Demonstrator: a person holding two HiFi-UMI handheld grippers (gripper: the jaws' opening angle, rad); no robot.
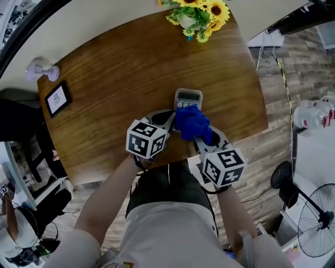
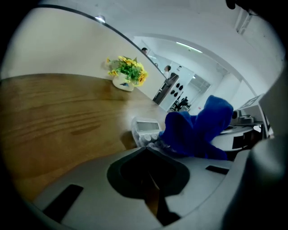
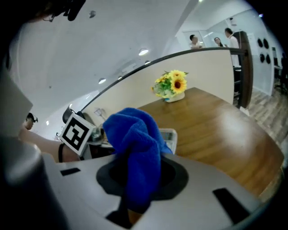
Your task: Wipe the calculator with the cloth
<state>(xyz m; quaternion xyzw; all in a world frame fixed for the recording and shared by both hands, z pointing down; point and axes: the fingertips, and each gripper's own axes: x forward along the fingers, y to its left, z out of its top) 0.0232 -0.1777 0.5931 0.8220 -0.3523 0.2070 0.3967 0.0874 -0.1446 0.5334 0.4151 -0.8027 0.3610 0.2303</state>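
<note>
Dim, cool indoor light, soft sheen on the table (image 3: pixel 234 121) (fisheye-warped, dark-vignetted edges)

counter (image 1: pixel 115 73): wooden, rounded far edge | yellow flowers in white pot (image 1: pixel 198 14): counter's far edge | black-framed picture (image 1: pixel 57 98): counter's left end | small pale object (image 1: pixel 42 69): counter's far-left corner | fan (image 1: pixel 314 220): on floor, off counter's right end
</note>
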